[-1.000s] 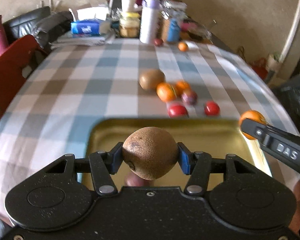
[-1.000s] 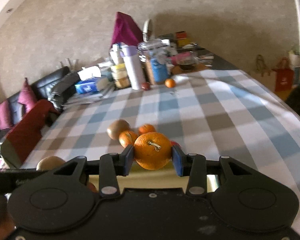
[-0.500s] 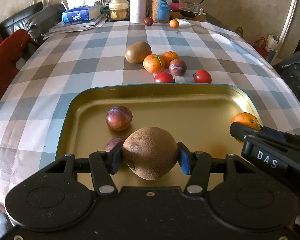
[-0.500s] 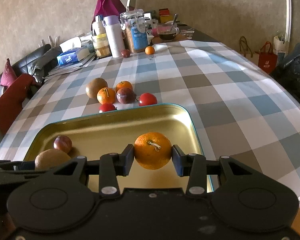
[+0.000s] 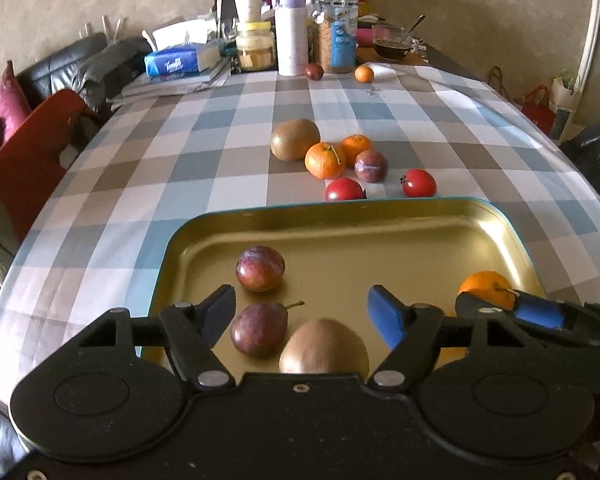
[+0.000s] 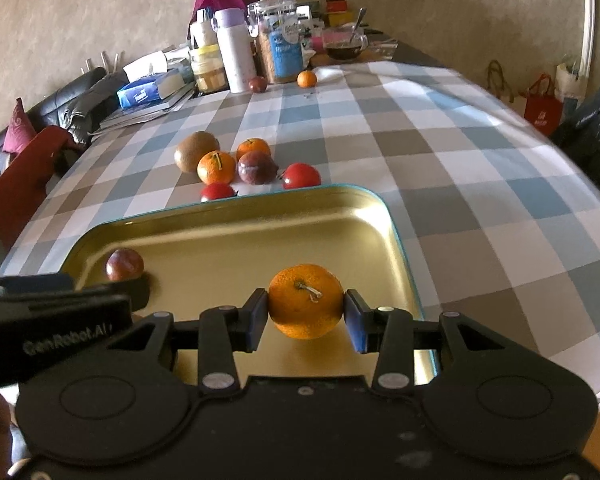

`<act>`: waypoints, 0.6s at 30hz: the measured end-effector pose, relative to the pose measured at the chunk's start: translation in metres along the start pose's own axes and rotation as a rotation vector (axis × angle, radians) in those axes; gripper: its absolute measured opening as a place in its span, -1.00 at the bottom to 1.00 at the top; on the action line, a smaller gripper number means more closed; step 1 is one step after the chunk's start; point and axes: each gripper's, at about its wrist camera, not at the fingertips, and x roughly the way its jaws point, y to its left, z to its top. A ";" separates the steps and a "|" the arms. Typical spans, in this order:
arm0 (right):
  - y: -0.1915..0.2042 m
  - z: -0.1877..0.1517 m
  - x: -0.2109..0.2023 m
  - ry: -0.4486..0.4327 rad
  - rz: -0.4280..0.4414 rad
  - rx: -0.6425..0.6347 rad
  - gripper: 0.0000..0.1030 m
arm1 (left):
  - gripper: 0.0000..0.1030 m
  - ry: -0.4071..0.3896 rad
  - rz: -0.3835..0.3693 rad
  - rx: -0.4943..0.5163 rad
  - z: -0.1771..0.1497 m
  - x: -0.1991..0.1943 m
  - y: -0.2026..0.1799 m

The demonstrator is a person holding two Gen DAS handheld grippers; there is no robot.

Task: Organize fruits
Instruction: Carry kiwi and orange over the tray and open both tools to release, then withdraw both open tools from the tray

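Note:
A gold tray (image 5: 380, 236) (image 6: 220, 232) lies on the checked tablecloth. In the left wrist view my left gripper (image 5: 302, 312) is opening, its pads apart; the brown kiwi (image 5: 324, 350) sits loose below them in the tray, beside two plums (image 5: 260, 268) (image 5: 258, 330). My right gripper (image 6: 305, 314) is shut on an orange mandarin (image 6: 305, 306), held just above the tray's right side; that gripper also shows at the right (image 5: 508, 308). Beyond the tray lie a kiwi (image 5: 295, 139), two mandarins (image 5: 325, 160), a plum (image 5: 371, 165) and two tomatoes (image 5: 419, 182).
Jars, a white bottle (image 5: 290, 32), a tissue box (image 5: 176, 62) and papers crowd the table's far end, with a plum (image 5: 314, 71) and a small mandarin (image 5: 364, 73) in front. A red chair (image 5: 28, 160) stands at the left. The table edge drops off at right.
My left gripper's jaws have spread and the kiwi they held has dropped out into the tray. The right gripper has sunk lower over the tray, still holding the mandarin.

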 end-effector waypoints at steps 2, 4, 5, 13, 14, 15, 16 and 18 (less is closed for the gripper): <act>0.001 -0.001 -0.001 0.002 0.001 0.002 -0.15 | 0.45 0.016 0.002 -0.014 0.001 0.002 0.002; 0.002 -0.002 -0.002 -0.002 -0.002 -0.005 -0.15 | 0.45 0.027 0.011 -0.023 0.001 0.004 0.004; 0.003 -0.002 -0.004 -0.015 -0.006 -0.009 -0.16 | 0.45 0.031 0.014 -0.027 0.000 0.005 0.005; 0.008 0.002 -0.013 -0.063 -0.006 -0.042 -0.16 | 0.45 0.060 0.008 -0.065 0.000 0.007 0.013; 0.008 0.002 -0.013 -0.061 -0.003 -0.039 -0.16 | 0.45 0.061 0.009 -0.065 -0.001 0.007 0.014; 0.008 0.003 -0.012 -0.060 -0.001 -0.037 -0.16 | 0.45 0.061 0.010 -0.066 0.000 0.007 0.014; 0.008 0.003 -0.012 -0.058 -0.002 -0.036 -0.16 | 0.45 0.063 0.011 -0.067 -0.001 0.007 0.014; 0.008 0.003 -0.012 -0.056 -0.002 -0.038 -0.16 | 0.45 0.068 0.008 -0.073 0.000 0.008 0.015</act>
